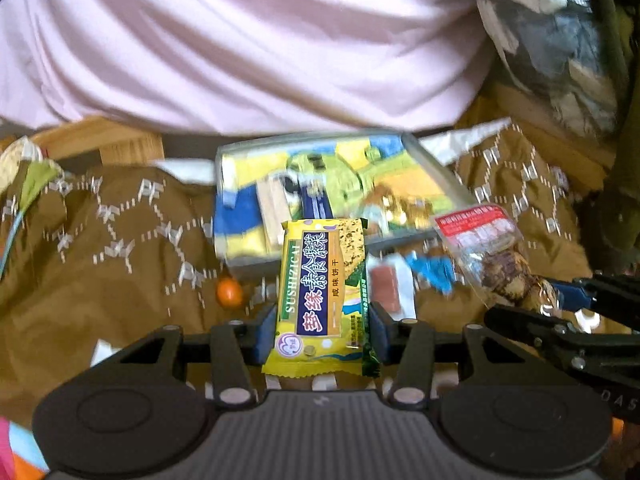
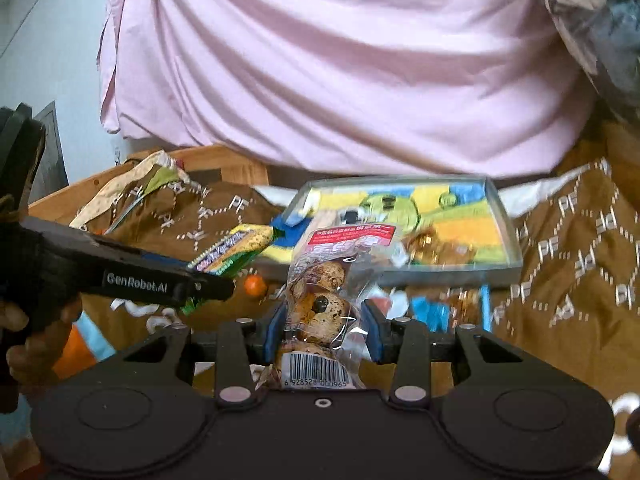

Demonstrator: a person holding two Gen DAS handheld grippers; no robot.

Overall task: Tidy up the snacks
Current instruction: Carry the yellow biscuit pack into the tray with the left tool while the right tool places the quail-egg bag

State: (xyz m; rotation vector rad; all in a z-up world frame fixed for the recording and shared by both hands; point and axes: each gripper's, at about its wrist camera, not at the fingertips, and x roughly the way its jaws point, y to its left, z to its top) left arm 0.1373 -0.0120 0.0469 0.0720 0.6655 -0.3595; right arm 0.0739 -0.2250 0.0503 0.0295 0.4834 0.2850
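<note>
From your left wrist camera, your left gripper (image 1: 323,330) is clamped on a yellow cracker packet (image 1: 320,296), its blue pads pressing both long edges, the packet standing upright above the brown patterned cloth (image 1: 120,240). Beyond it lies the clear tray (image 1: 436,168) with a colourful bottom. An orange candy (image 1: 229,291) sits on the cloth just left of the packet.

From your right wrist camera, your right gripper (image 2: 324,332) is closed on a clear bag of speckled eggs (image 2: 320,300), barcode end nearest the lens. The tray (image 2: 502,216) lies behind it, near a person's pink shirt (image 2: 320,60).
</note>
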